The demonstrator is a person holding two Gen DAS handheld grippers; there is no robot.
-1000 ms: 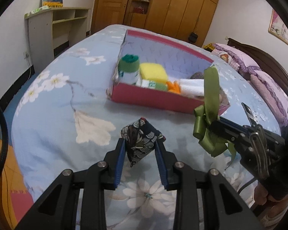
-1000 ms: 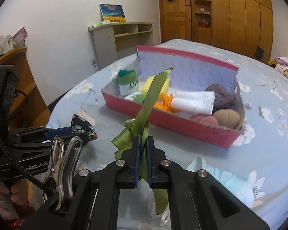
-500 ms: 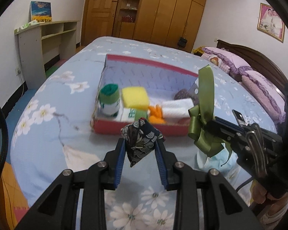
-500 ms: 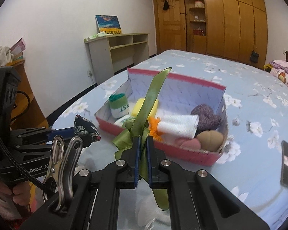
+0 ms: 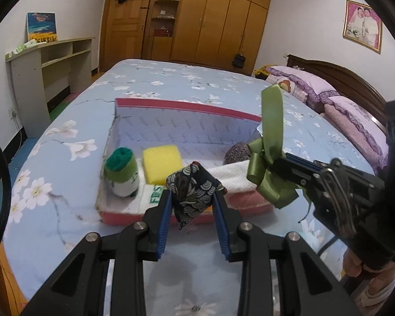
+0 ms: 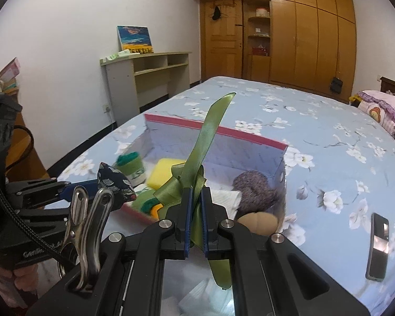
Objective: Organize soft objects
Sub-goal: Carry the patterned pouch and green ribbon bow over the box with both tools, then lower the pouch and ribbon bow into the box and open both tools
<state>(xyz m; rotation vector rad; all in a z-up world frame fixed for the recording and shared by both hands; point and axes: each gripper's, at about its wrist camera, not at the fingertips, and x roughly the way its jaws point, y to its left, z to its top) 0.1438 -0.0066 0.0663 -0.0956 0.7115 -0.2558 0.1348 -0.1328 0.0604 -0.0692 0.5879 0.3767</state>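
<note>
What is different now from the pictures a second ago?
Both grippers rose and tipped up: more room shows, and the red box sits lower in view. Grips stayed: left gripper on the patterned pouch, right gripper on the green ribbon.

Glossy satin ribbon (image 6: 205, 142), cloth pouch (image 5: 193, 192)

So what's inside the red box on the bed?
In the box: green roll, yellow sponge, white towel, purple ball, tan ball. The pouch and ribbon cover the rest.
</note>
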